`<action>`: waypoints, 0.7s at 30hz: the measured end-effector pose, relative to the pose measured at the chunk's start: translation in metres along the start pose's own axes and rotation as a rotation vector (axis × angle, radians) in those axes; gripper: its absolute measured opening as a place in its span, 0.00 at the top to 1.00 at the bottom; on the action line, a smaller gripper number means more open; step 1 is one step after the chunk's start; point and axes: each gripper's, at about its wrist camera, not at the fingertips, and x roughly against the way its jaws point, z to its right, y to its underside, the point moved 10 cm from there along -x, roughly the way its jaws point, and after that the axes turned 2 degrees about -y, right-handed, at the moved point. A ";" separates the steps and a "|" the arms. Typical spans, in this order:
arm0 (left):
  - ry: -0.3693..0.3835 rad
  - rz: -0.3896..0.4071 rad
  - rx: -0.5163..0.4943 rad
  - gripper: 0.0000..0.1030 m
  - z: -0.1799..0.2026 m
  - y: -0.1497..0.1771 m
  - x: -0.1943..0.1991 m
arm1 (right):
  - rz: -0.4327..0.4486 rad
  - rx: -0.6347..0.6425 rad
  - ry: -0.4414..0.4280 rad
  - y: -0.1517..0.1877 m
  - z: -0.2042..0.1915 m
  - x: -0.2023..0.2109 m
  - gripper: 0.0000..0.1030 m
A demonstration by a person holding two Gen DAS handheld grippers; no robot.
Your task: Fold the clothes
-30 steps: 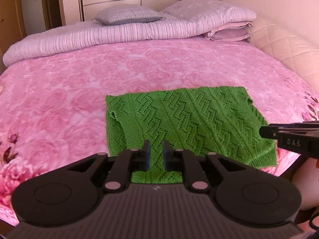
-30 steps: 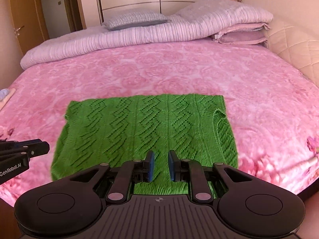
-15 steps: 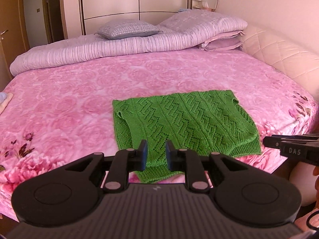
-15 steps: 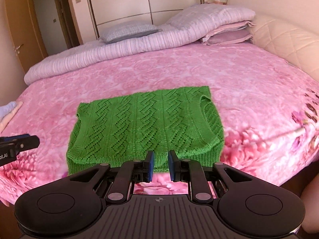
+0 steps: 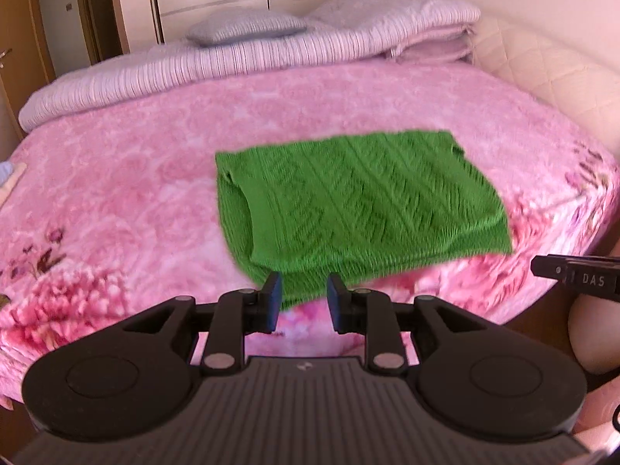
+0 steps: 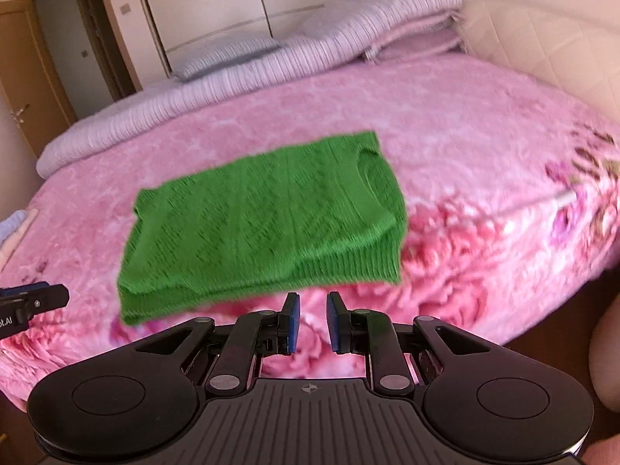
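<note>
Over the last second we have drawn both grippers back off the bed: the left gripper (image 5: 302,296) and right gripper (image 6: 309,321) are parted narrowly and hold nothing. The green sweater (image 5: 348,201) lies folded near the bed's (image 5: 116,178) front edge, probably finished, though blur hides details. Only the right view shows the armhole (image 6: 374,170); the left shows the layered side edge.

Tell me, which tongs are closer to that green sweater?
Left, slightly. The left tongs overlap the green sweater's near edge in their view; the right tongs sit just short of it, over the pink bedspread.
</note>
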 end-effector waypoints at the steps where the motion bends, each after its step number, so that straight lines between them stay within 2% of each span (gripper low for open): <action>1: 0.002 -0.011 -0.001 0.79 0.001 0.003 -0.003 | -0.009 -0.004 0.004 0.002 0.003 -0.002 0.82; 10: 0.008 -0.085 0.009 0.78 0.000 0.013 -0.033 | -0.072 -0.069 0.043 0.016 0.029 -0.026 0.82; 21: 0.022 -0.136 0.036 0.78 -0.007 0.012 -0.062 | -0.062 -0.120 0.027 0.004 0.039 -0.046 0.82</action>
